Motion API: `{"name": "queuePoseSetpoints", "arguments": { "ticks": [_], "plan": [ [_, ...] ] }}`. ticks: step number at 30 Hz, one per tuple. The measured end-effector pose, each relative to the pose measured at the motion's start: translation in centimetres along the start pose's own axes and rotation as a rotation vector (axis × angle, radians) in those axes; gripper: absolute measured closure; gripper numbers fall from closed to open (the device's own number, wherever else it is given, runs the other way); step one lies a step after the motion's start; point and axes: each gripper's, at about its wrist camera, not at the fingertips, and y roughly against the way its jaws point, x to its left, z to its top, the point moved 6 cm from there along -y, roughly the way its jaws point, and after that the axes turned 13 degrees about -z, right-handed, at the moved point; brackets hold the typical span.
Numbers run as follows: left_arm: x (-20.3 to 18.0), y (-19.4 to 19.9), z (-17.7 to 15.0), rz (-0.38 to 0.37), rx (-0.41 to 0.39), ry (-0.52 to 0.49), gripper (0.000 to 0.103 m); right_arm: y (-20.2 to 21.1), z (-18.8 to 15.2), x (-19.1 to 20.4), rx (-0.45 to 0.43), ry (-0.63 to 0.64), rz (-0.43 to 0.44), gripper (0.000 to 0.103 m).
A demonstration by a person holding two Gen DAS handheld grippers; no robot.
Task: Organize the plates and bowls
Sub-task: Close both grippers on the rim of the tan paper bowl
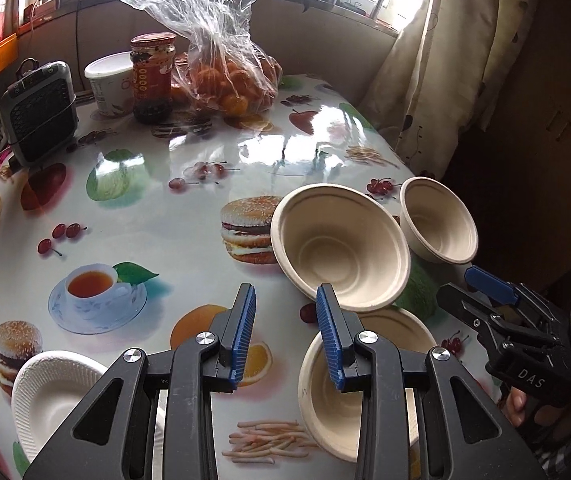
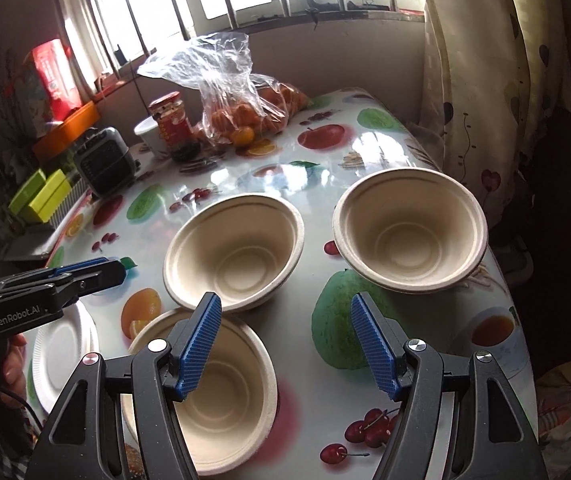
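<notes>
Nearest the left wrist camera, the left tongs (image 1: 285,334) hang over the bench (image 1: 157,224) with blue pads parted and nothing between them — released. Just below their right pad sits the near bowl (image 1: 325,396), a tan pulp bowl, upright. Beyond it, the middle bowl (image 1: 341,246) stands with its rim overlapping the near bowl's far edge in this view; whether the two touch cannot be told. Far bowl (image 1: 439,220) sits at the bench's right edge, apart from the middle one. White plate (image 1: 51,390) lies at the lower left, partly hidden by the tongs' frame.

From the right wrist camera, the right tongs (image 2: 285,346) stand wider apart, pads also empty, hovering above the bench between the near bowl (image 2: 221,404) and a printed green fruit. Middle bowl (image 2: 235,258) and far bowl (image 2: 409,230) both upright, side by side with a gap. Plate (image 2: 63,354) sits under the left tongs (image 2: 85,270) — seen at the left edge, held by a hand (image 2: 15,364).

At the bench's far end: a bag of oranges (image 1: 225,64), a red-labelled jar (image 1: 153,76), a white tub (image 1: 107,80), a small grey heater (image 1: 39,116). Curtain (image 1: 445,60) hangs to the right.
</notes>
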Motion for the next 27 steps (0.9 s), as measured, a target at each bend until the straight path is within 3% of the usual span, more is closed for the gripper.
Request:
{"name": "queuePoseSetpoints", "arguments": {
  "ticks": [8, 15, 19, 27],
  "plan": [
    [0.8, -2.6, 1.4, 0.000, 0.026, 0.052, 0.070, -2.0, 1.6, -0.4, -0.005, -0.005, 0.048, 0.036],
    [1.5, -3.8, 2.0, 0.005, 0.017, 0.083, 0.070, -3.3, 2.4, -0.2, -0.009, 0.012, 0.065, 0.050],
    [1.9, -4.2, 2.3, -0.003, 0.016, 0.096, 0.078, -3.9, 2.6, -0.1, -0.003, 0.010, 0.078, 0.063],
    [2.5, -5.0, 2.4, -0.004, 0.026, 0.119, 0.081, -5.0, 2.5, 0.1, 0.022, -0.001, 0.093, 0.072]
  ]
}}
